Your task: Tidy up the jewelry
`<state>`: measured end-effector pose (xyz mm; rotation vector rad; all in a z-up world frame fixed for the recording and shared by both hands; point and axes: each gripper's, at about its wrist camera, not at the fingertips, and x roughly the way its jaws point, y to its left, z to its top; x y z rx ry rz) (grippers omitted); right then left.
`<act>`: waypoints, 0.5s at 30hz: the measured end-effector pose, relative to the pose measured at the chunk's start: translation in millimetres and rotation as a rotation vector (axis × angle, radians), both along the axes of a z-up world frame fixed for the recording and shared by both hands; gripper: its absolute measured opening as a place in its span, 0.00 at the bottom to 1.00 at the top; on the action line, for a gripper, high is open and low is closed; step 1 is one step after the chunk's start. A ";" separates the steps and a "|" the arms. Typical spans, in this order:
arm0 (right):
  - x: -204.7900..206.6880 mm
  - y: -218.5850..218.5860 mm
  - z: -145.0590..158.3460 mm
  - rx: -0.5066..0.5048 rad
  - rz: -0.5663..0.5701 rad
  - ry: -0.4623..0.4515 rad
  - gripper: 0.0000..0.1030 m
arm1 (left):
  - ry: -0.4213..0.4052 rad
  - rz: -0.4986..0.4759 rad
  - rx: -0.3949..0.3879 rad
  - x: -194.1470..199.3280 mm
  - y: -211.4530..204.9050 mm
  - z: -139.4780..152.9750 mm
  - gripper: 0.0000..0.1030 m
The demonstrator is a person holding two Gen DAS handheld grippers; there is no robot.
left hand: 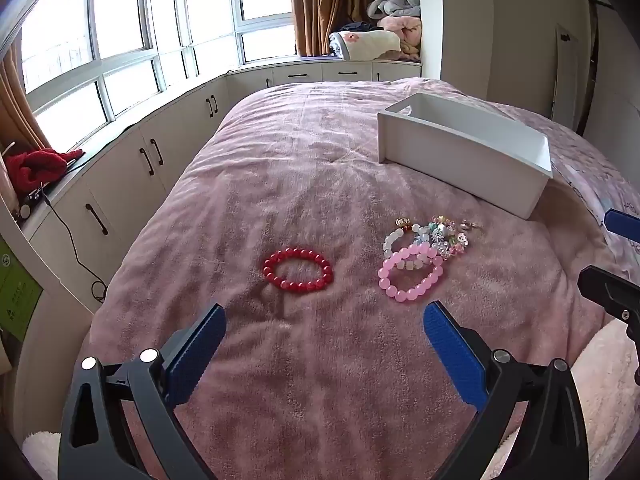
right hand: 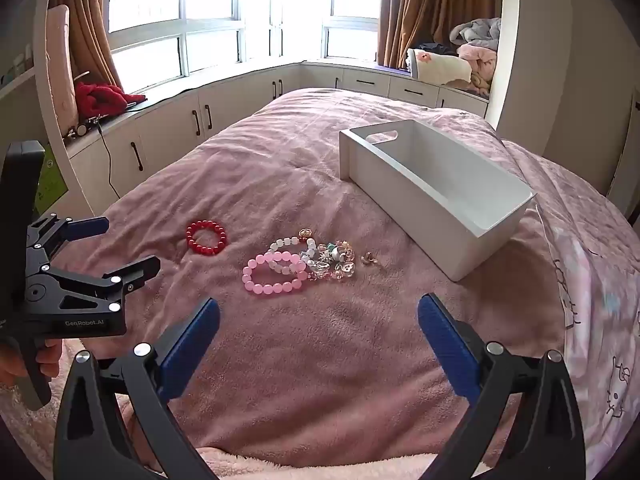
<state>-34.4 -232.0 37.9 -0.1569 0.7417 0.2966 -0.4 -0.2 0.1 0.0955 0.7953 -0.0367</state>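
A red bead bracelet lies alone on the pink bedspread. To its right a pink bead bracelet lies against a pile of white and clear bead jewelry, with a small gold piece beside the pile. A white open box stands behind them. My left gripper is open and empty, just short of the red bracelet. My right gripper is open and empty, just short of the pink bracelet; its fingertips show at the left wrist view's right edge.
The pink bedspread covers a bed. White cabinets run under the windows on the left and back. Red cloth and folded blankets lie on the sill.
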 end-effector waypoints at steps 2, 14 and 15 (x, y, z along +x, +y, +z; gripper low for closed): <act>0.5 0.2 0.0 0.004 0.001 -0.001 0.95 | 0.010 0.003 -0.007 0.7 0.6 -0.1 0.97; 1.1 4.7 4.7 -0.013 -0.006 -0.027 0.95 | -0.001 0.001 -0.010 -0.3 2.3 -1.5 0.97; -0.9 2.7 2.3 -0.010 -0.005 -0.034 0.95 | -0.002 0.001 -0.011 0.1 2.2 -1.6 0.97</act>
